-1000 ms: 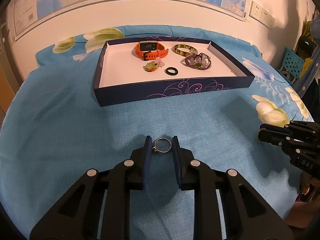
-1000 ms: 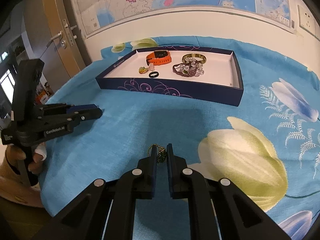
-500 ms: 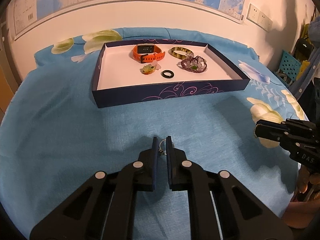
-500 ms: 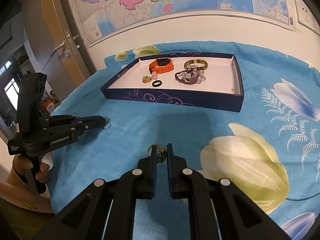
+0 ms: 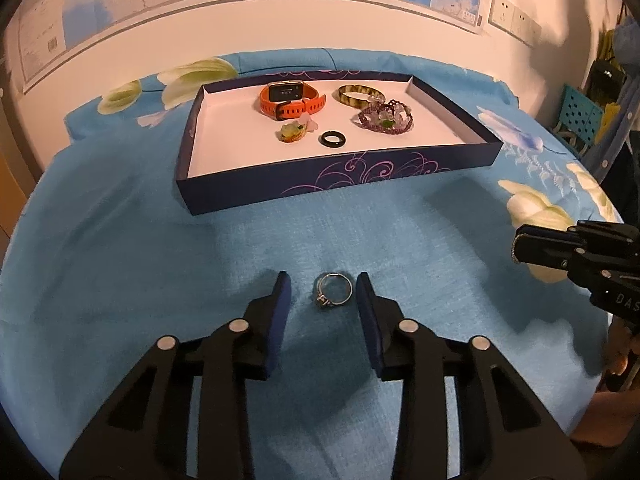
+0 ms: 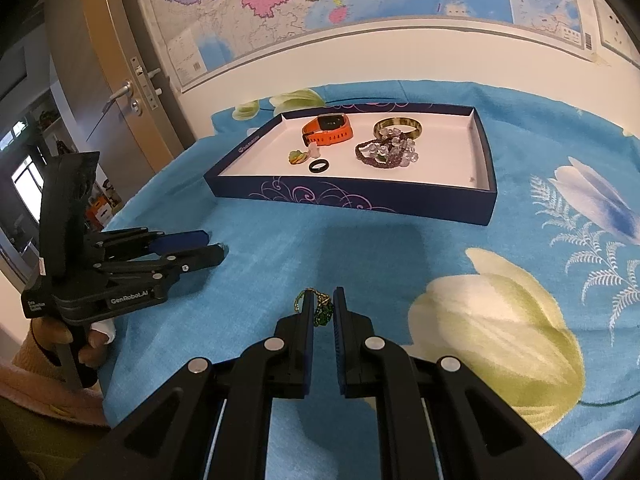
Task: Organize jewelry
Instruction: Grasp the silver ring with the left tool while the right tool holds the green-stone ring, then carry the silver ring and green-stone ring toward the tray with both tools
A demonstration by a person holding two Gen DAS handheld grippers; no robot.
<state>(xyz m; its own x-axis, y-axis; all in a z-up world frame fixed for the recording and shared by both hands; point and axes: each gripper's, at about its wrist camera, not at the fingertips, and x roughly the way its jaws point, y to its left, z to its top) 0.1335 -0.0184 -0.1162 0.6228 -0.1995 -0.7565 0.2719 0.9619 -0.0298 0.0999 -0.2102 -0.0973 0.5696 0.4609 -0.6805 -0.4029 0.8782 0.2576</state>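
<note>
The counter (image 5: 120,280) is covered by a blue floral cloth, and a dark blue tray (image 5: 340,184) is set on it toward the wall, with 5 pieces already laid on its white floor: an orange watch (image 5: 292,98), a mottled bangle (image 5: 358,94), a purple bead bracelet (image 5: 386,118), a small green charm (image 5: 294,132) and a black ring (image 5: 333,139). The step in hand is judged to be the gathering of the last loose pieces. The left tongs (image 5: 323,296) are held low over the cloth, level and aimed at the tray, with the jaws spread; a silver ring (image 5: 333,290) lies flat on the cloth between them, touched by neither pad. The right tongs (image 6: 321,308) are held likewise, near the cloth, and are pinched on a green beaded piece (image 6: 322,310), part of which is hidden by the pads. Next, the left jaws would need to be closed squarely on the thin ring so that it is not flicked away, and both pieces would then be carried over the tray wall.
</note>
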